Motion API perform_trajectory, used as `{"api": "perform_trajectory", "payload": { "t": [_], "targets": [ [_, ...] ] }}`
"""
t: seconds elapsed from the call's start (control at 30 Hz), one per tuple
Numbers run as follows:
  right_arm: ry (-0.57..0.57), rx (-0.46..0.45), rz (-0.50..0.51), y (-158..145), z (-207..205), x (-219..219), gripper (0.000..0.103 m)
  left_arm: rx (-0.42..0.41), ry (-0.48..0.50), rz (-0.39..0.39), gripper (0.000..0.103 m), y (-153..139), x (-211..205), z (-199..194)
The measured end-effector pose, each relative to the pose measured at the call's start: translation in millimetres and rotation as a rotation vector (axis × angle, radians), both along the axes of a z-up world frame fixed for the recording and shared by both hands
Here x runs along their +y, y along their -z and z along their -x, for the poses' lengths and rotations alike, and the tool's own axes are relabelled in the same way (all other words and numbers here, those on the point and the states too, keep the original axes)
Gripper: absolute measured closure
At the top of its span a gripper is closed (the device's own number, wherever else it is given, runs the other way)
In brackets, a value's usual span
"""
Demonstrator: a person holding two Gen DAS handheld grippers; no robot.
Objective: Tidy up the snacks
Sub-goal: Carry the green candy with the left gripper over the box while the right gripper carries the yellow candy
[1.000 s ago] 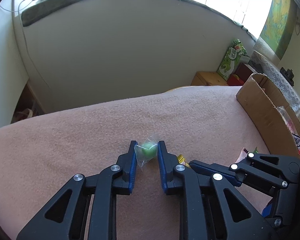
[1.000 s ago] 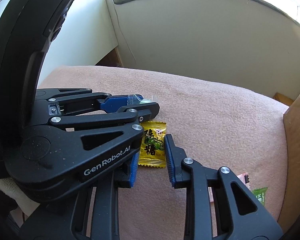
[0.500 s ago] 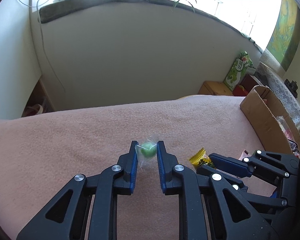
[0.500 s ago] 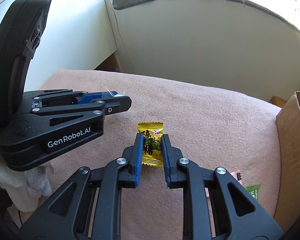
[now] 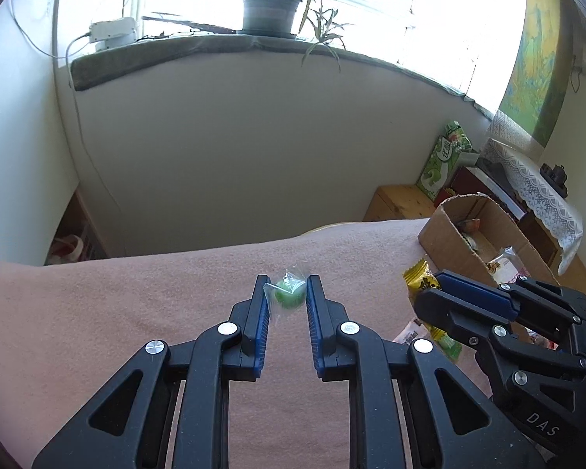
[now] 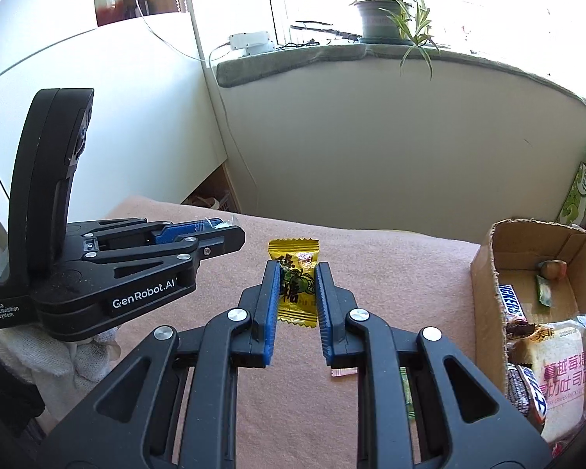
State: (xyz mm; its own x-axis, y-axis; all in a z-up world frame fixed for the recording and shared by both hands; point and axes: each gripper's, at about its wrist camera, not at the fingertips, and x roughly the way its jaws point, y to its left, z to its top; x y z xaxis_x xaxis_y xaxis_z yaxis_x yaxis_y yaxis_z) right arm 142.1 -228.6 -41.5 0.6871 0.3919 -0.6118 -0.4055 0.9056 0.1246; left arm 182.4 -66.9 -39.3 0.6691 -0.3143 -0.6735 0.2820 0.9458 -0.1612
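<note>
My left gripper (image 5: 287,293) is shut on a green candy in a clear wrapper (image 5: 289,297), lifted above the pink blanket (image 5: 136,305). My right gripper (image 6: 297,287) is shut on a yellow wrapped candy (image 6: 295,277), also held off the blanket. In the left wrist view the right gripper (image 5: 429,293) shows at the right with the yellow candy (image 5: 420,279) sticking out. In the right wrist view the left gripper (image 6: 230,230) is at the left, a bit of clear wrapper at its tip. A cardboard box (image 6: 484,273) with several snacks inside stands to the right.
A pink packet (image 6: 343,372) and a green packet (image 6: 406,391) lie on the blanket under the right gripper. The box holds a Snickers bar (image 6: 510,305) and a bread bag (image 6: 562,371). A gloved hand (image 6: 39,355) holds the left gripper. A white wall and windowsill stand behind.
The right gripper closed on the yellow candy and lifted it off the blanket. Both grippers rose and tilted up, the left still holding the green candy; the box interior came into view.
</note>
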Motion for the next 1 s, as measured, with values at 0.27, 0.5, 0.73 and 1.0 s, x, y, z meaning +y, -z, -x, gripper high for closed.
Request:
{"api": "perform_trajectory", "payload": {
  "t": [0.27, 0.5, 0.73, 1.0],
  "targets": [
    [0.059, -0.065, -0.009, -22, 20, -27, 0.084, -0.05, 0.067, 0.021, 0.086, -24, -43, 16],
    [0.131, -0.133, -0.025, -46, 31, -63, 0.085, -0.072, 0.132, 0.048, 0.086, -35, -81, 24],
    [0.242, -0.123, -0.043, -46, 28, -118, 0.085, -0.068, 0.174, 0.086, 0.086, -36, -111, 20],
    [0.366, -0.117, -0.054, -43, 29, -178, 0.085, -0.049, 0.223, 0.1, 0.086, -31, -146, 16]
  ]
}}
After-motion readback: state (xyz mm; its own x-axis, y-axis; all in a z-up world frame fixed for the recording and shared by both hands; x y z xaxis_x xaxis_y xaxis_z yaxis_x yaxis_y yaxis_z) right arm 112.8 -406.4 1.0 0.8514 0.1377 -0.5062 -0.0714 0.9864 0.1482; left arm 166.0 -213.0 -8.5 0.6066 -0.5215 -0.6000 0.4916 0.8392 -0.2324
